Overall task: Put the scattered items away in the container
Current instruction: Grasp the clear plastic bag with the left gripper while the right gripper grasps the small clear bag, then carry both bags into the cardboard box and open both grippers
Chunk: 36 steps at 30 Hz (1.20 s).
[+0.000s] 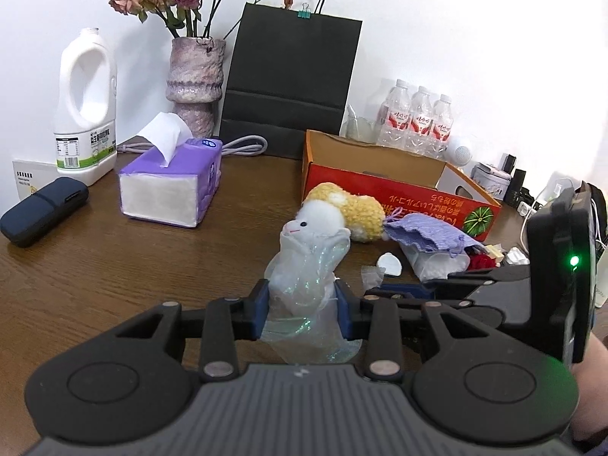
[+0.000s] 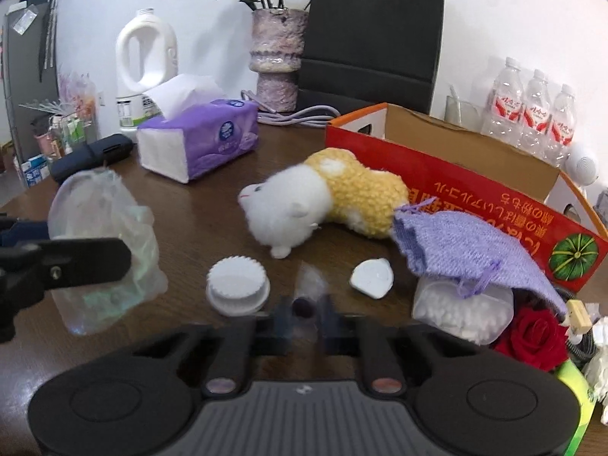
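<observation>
Plainly, left tongs [image 1: 303, 304] gripping one crinkled plastic bag [image 1: 304, 269], right tongs [image 2: 304, 313] pinching one small clear packet [image 2: 309, 285], three water bottles [image 2: 532, 110]

Upside-down yellow Japanese lettering and pumpkin picture on red box [image 2: 475, 197]

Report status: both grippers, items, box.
Left gripper shut on iridescent plastic bag. Right gripper shut on small clear packet. Plush toy lies before red box.

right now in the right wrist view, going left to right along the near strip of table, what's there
crinkled clear bag → ridged white cap → small clear packet in the right gripper → white shell-shaped piece → red rose
</observation>
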Motion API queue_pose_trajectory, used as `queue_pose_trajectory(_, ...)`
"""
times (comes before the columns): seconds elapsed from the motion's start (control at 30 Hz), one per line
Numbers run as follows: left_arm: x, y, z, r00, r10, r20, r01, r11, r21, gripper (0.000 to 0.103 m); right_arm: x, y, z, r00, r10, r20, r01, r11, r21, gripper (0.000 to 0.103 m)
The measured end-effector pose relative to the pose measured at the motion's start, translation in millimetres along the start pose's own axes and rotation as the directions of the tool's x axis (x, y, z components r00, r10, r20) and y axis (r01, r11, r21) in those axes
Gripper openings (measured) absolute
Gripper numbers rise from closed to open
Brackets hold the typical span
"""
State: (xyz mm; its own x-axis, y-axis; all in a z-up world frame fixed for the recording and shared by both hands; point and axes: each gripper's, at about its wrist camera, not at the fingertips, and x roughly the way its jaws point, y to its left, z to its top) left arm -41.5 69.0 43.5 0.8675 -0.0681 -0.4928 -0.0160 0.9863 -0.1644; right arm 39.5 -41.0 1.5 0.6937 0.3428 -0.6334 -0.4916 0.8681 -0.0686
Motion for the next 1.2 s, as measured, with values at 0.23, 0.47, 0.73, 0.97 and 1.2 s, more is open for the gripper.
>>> queue_pose_trajectory(0.23, -20.0, -25.5, -12.8, 1.000, -0.028, 0.012, 0.027, 0.999, 0.031, 0.036, -41.9, -6.8, -25.3, 0.999, 0.003, 0.035, -0.004, 0.999, 0.040, 0.010)
queue_pose_trajectory(0.47, -40.7, -68.7, -39.3, 0.996, -0.088, 0.021, 0.086, 0.992, 0.095, 0.036, -145.9, -31.0, -71.2, 0.977, -0.114, 0.181, 0.091, 0.987, 0.130, 0.010)
queue_pose_trajectory(0.73, -79.2, -121.1, -70.3, 0.983, -0.146, 0.110, 0.118, 0.966, 0.231, 0.036, -212.2, -44.6, -121.6, 0.918, -0.253, 0.304, 0.182, 0.953, 0.243, 0.010)
queue_pose_trajectory(0.97, -64.1, -121.1, -33.4, 0.980, -0.128, 0.150, 0.097, 0.976, 0.197, 0.036, -213.0, -66.7, -96.1, 0.905, -0.260, 0.337, 0.177, 0.950, 0.258, 0.010)
queue_pose_trajectory(1.2, 21.8, -116.8, 73.4, 0.958, -0.103, 0.267, 0.052, 0.980, 0.190, 0.037, -151.7, -126.1, 1.3, 0.891, -0.250, 0.379, 0.169, 0.957, 0.236, 0.010)
